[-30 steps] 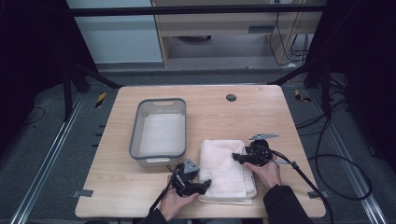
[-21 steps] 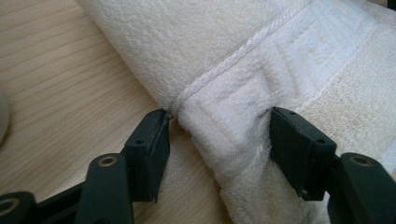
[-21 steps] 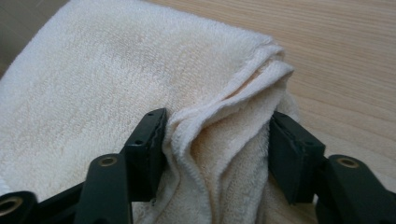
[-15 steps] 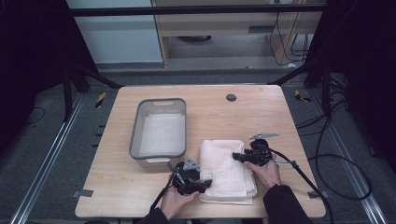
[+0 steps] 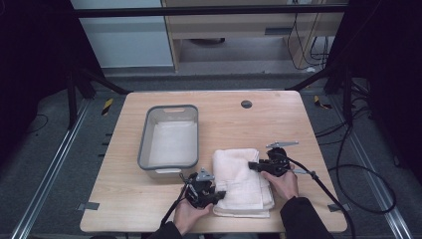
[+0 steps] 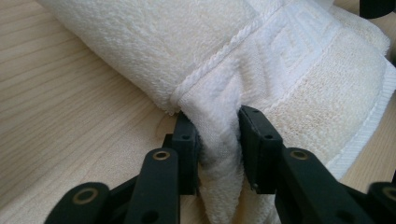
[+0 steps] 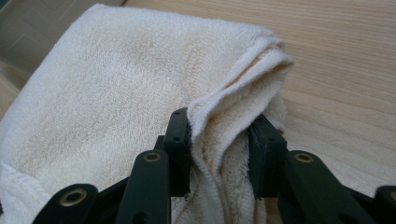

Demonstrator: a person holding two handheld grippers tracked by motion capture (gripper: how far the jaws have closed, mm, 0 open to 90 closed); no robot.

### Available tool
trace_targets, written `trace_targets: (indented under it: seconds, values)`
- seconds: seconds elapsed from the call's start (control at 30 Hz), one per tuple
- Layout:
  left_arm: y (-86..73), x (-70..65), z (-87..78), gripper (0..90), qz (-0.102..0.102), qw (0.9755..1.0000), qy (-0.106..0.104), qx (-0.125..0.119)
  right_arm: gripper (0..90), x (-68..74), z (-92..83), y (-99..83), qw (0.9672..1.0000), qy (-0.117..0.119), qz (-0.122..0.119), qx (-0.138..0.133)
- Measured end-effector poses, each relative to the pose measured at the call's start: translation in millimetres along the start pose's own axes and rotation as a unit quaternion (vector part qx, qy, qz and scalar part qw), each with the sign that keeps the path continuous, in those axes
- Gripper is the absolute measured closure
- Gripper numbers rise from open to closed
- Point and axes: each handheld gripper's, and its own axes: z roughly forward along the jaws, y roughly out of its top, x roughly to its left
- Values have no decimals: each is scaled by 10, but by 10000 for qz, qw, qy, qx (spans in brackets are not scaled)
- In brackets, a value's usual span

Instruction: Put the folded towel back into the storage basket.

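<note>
- the folded white terry-cloth towel [image 5: 242,182] lies on the light wooden table [image 5: 298,119], near the person's edge and just right of the grey plastic tub [image 5: 170,136], which it does not appear to touch.
- the left gripper [image 5: 219,195] is clenched on the towel's near-left edge; in the left gripper view a tongue of pile [image 6: 218,140] is squeezed between its two black jaws, beside the corded hem and woven border band.
- the right gripper [image 5: 252,166] is clamped on the towel's right side farther up; the right gripper view has a folded lip of several layers [image 7: 219,135] pinched between its jaws.
- compared with a second ago, very little has moved: the left hand [image 5: 188,215] and its tool have crept a touch toward the towel, the right one holds about the same spot, and the towel's outline on the table looks unchanged.
- my reading is that both grips have just settled and no lift has begun; the cloth is flat apart from the two pinched folds.
- with two opposite edges secured, the next move is probably a joint raise, to carry the towel toward the tub or to open or refold it; which, i cannot tell.
- a tub holds a pale lining or cloth [image 5: 171,142]; it is too indistinct to name.
</note>
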Motion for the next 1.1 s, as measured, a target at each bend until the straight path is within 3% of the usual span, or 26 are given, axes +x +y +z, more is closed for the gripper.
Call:
trace_targets:
  seconds: [0.43, 1.1]
  values:
    - [34, -28, -97, 730, 51, 9998, -92, -177, 671, 40, -137, 55, 9999, 30, -3, -120]
    - [174, -122, -387, 731, 301, 9975, -59, -641, 675, 205, -465, 183, 9970, 94, -262, -726]
